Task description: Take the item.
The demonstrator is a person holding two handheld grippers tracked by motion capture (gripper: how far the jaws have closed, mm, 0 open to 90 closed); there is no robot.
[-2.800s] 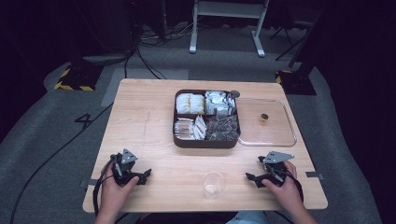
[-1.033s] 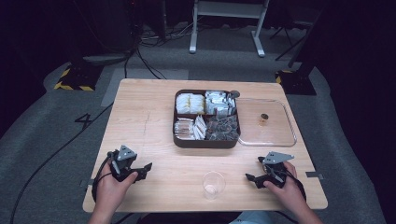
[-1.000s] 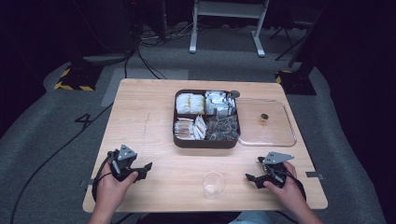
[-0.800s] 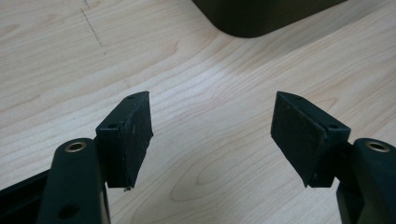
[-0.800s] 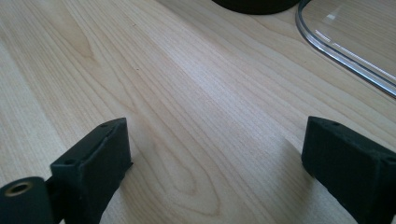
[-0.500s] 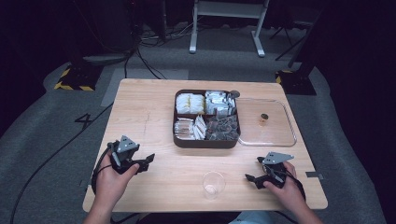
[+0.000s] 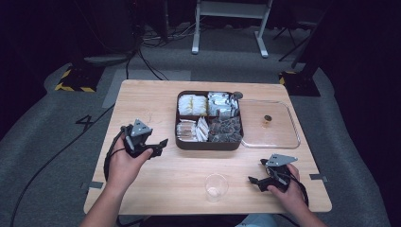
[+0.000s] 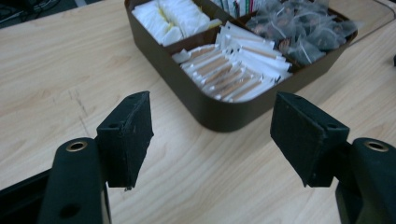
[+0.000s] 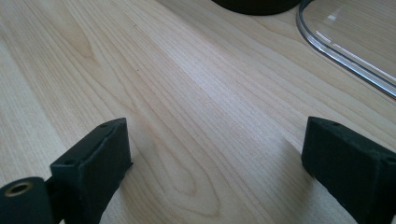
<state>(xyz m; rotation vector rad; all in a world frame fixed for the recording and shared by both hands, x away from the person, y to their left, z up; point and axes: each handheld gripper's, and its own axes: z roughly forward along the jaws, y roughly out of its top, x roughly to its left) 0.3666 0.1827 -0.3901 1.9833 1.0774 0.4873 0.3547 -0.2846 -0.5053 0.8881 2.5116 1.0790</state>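
Observation:
A dark brown tray [image 7: 208, 143] with four compartments of packets sits mid-table; its near corner [image 8: 219, 116] lies just ahead of my left gripper's jaws. A clear plastic lid [image 7: 270, 124] lies flat to the tray's right, its rim [image 9: 345, 56] at the top right of the right gripper view. A clear plastic cup [image 7: 215, 186] stands near the front edge. My left gripper [image 7: 160, 145] is open, lifted and aimed at the tray's left side. My right gripper [image 7: 253, 181] rests open on the table right of the cup, nothing between its jaws.
The wooden table [image 7: 146, 99] has bare room on its left half and along the front. A small dark knob [image 7: 267, 118] sits on the lid. Cables [image 7: 142, 56] and a stand's legs [image 7: 227, 28] lie on the floor beyond the far edge.
My left gripper has risen from the table's front left and moved forward and right toward the tray. The right gripper has stayed put.

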